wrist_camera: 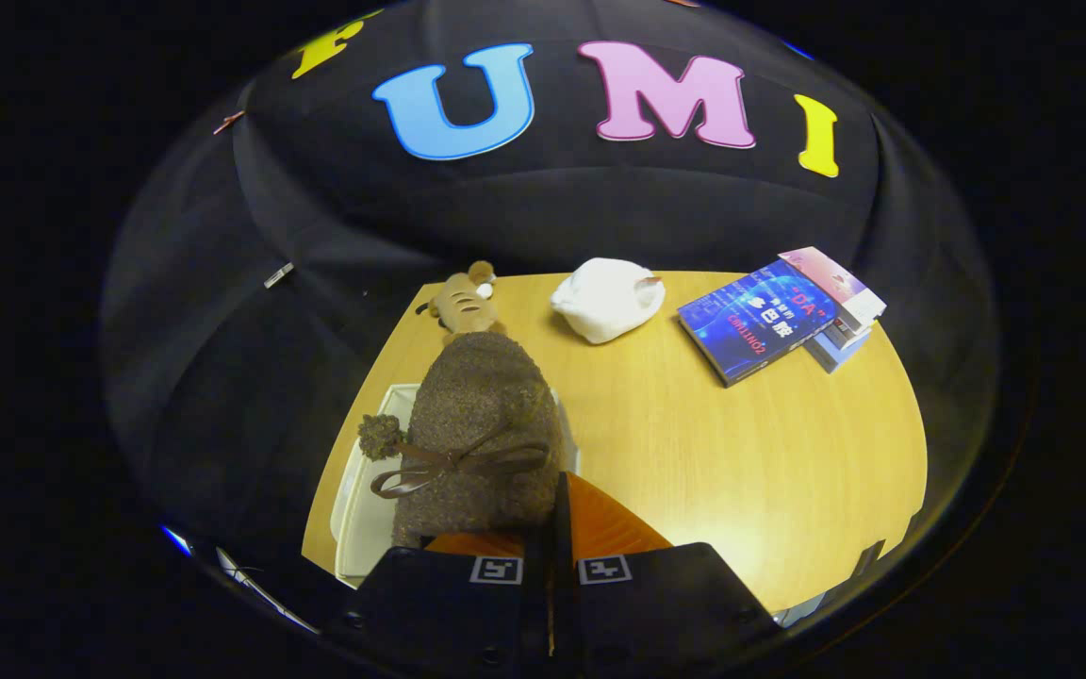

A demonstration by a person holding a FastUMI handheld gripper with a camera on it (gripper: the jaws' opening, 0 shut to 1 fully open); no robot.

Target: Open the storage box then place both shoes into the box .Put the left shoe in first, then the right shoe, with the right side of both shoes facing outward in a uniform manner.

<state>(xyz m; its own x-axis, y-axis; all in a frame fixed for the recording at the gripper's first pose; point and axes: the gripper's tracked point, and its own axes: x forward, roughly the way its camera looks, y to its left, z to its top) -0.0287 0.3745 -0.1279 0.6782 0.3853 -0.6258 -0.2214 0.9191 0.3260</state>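
A brown fuzzy shoe [482,415] with a ribbon bow and a small pompom hangs toe away from me, right ahead of my fingers. My gripper [554,528] is shut on its near edge, the fingers almost together. The shoe is over the white storage box [354,509], which lies open on the near left part of the wooden table [741,453]. The shoe hides most of the box's inside, so I cannot tell what lies in it.
Beyond the shoe, a small tan plush toy [464,300] sits at the table's far edge. A white soft lump [607,298] lies to its right. A stack of books [769,316] rests at the far right corner. The booth's black cloth wall stands behind.
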